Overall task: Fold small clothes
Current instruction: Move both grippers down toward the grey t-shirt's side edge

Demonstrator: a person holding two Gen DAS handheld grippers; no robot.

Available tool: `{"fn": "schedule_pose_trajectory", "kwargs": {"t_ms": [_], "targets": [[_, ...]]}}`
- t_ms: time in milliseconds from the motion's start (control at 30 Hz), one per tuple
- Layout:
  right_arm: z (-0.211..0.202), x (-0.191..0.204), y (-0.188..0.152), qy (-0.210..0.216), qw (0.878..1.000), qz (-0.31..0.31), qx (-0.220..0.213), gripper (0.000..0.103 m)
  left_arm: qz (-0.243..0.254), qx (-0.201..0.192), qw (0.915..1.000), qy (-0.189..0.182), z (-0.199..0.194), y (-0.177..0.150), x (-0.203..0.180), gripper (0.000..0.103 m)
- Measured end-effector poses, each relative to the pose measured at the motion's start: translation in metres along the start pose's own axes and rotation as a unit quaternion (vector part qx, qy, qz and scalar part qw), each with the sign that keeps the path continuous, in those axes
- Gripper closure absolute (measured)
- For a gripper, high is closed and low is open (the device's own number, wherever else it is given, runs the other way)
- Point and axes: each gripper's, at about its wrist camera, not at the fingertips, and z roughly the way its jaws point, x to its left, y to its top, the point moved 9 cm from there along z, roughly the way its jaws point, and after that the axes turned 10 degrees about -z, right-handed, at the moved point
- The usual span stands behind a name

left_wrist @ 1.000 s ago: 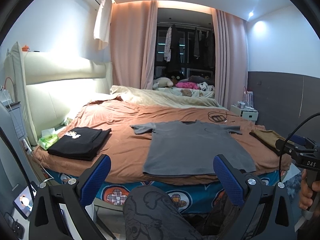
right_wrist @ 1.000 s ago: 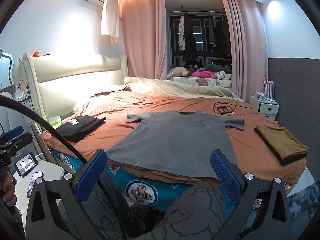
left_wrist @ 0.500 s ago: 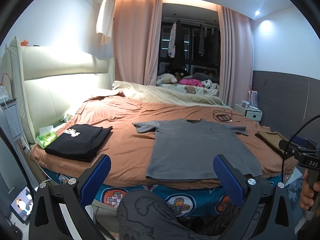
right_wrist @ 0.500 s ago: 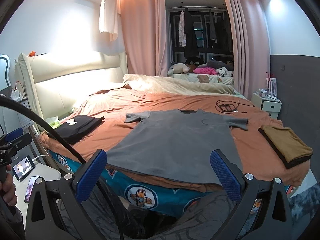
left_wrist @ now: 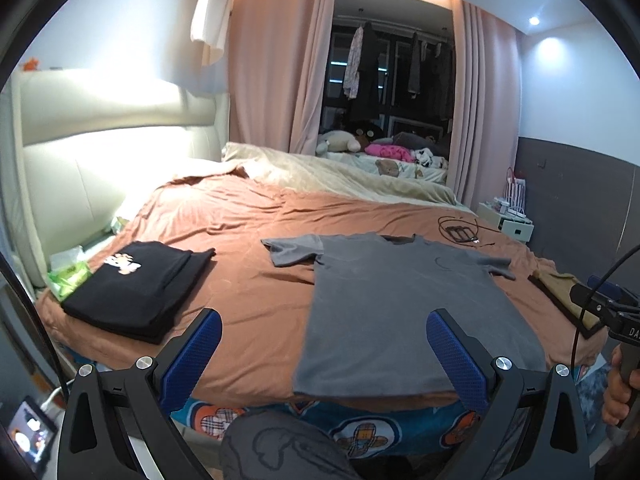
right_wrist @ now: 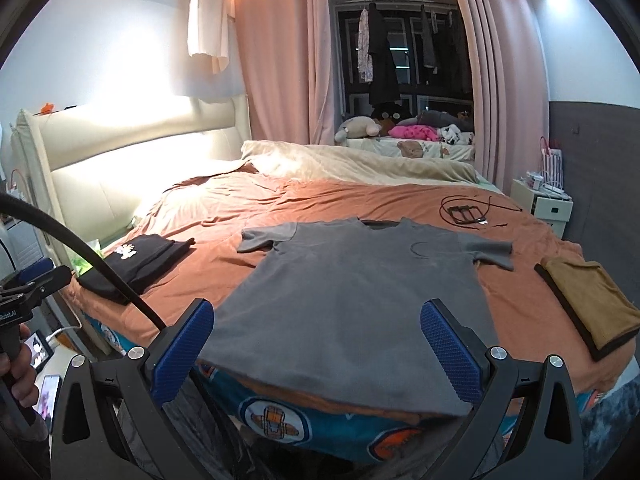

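1. While both grippers hang short of the bed's near edge, a grey T-shirt [right_wrist: 360,292] lies spread flat on the rust-brown bedspread [right_wrist: 248,216], front side up.
2. Its long axis runs from the near edge of the bed toward the far side: the hem overhangs the near edge slightly, and the collar [right_wrist: 380,222] points away, toward the curtains [right_wrist: 280,52].
3. Both short sleeves are spread sideways, one toward the headboard [right_wrist: 132,152] and one toward the nightstand [right_wrist: 540,204].
4. The left gripper [left_wrist: 320,354] has its jaws spread wide and holds nothing; its blue fingertips [left_wrist: 192,356] frame the shirt's hem side and bare bedspread, with no contact visible.
5. The right gripper [right_wrist: 316,344] is likewise spread wide and empty, and the shirt's lower half shows between its blue pads [right_wrist: 450,350].
6. A folded black garment [left_wrist: 136,284] with a small print lies on the bedspread on the headboard side, well apart from the shirt.
7. A folded tan garment [right_wrist: 592,304] with dark trim lies at the opposite side of the bed, near the shirt's sleeve but not touching it.
8. A black cable [right_wrist: 464,210] is coiled on the bedspread beyond the shirt's far shoulder.
9. A person's patterned trouser knee [left_wrist: 280,444] shows below the bed edge in the left wrist view, and in each view a hand [right_wrist: 20,372] grips the other gripper's handle at the frame's edge.
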Motion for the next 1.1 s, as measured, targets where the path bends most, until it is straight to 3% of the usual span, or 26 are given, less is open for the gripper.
{"fn": "schedule_pose_trajectory", "kwargs": {"t_ms": [667, 867, 1100], "targets": [[0.136, -0.030, 0.062, 0.019, 0.999, 0.004, 0.044, 0.000, -0.067, 0.057, 0.9961, 0.003, 0.129, 0.047, 0.043, 0.001], [0.174, -0.031, 0.090, 0.023, 0.998, -0.017, 0.049, 0.000, -0.069, 0.060, 0.9958, 0.004, 0.148, 0.066, 0.057, 0.004], [0.234, -0.038, 0.108, 0.055, 0.996, 0.005, 0.072, 0.000, -0.060, 0.086, 0.9939, 0.033, 0.191, 0.077, 0.076, 0.007]]}}
